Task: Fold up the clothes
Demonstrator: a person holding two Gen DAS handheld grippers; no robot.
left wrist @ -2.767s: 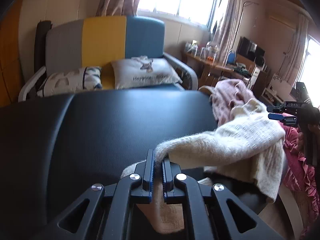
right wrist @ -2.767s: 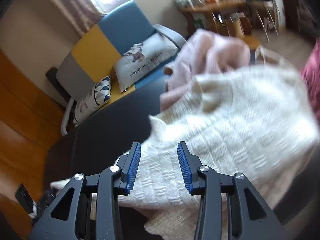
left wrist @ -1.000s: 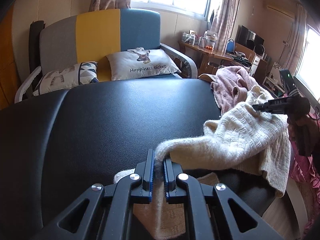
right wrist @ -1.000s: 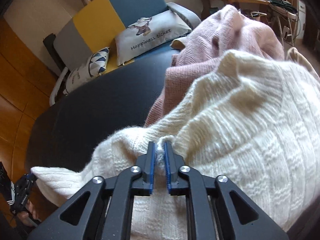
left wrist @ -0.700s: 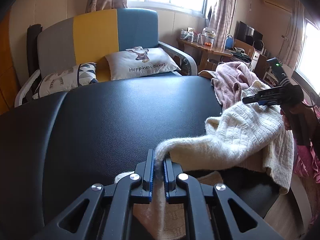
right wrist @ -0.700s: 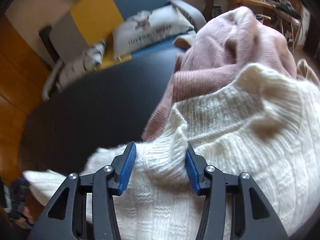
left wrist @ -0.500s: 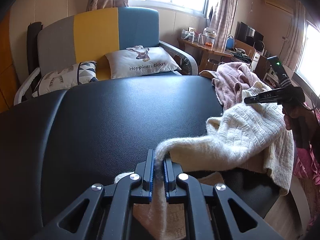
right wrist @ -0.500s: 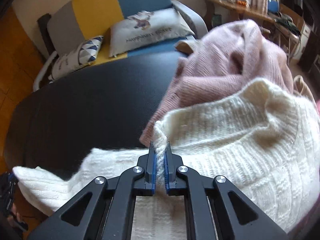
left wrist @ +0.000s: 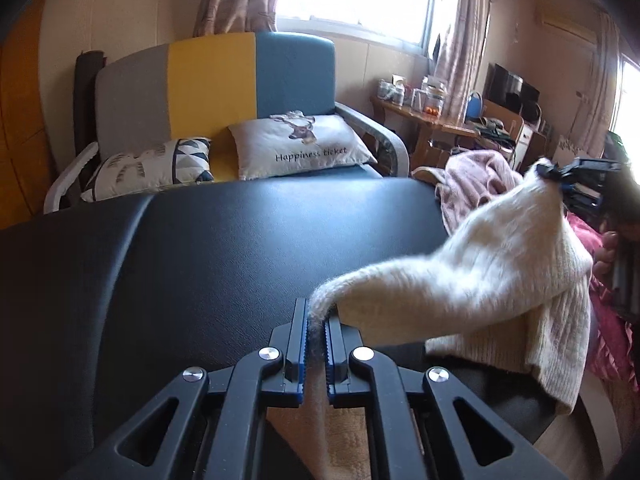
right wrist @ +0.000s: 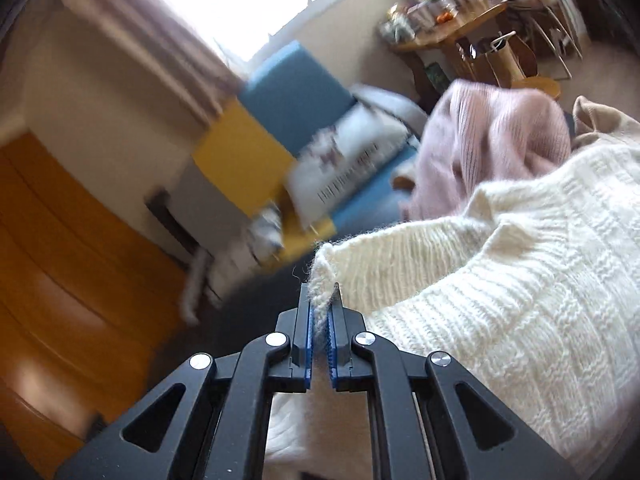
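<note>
A cream knit sweater (left wrist: 480, 276) hangs stretched over the right side of the black padded table (left wrist: 200, 256). My left gripper (left wrist: 318, 318) is shut on one edge of it, low over the table's near side. My right gripper (right wrist: 319, 312) is shut on another edge of the sweater (right wrist: 500, 280) and holds it lifted; it also shows at the far right of the left wrist view (left wrist: 554, 174). The lower part of the sweater droops over the table's right edge.
A pink sweater (left wrist: 476, 184) and a beige garment (right wrist: 600, 118) lie heaped at the table's far right. Behind the table stands a grey, yellow and blue sofa (left wrist: 216, 88) with two cushions. A cluttered wooden desk (left wrist: 436, 124) is at the back right.
My right gripper, shut on the sweater's edge, has lifted it up and tilted, pulling the cloth taut. My left gripper has kept its hold and barely moved.
</note>
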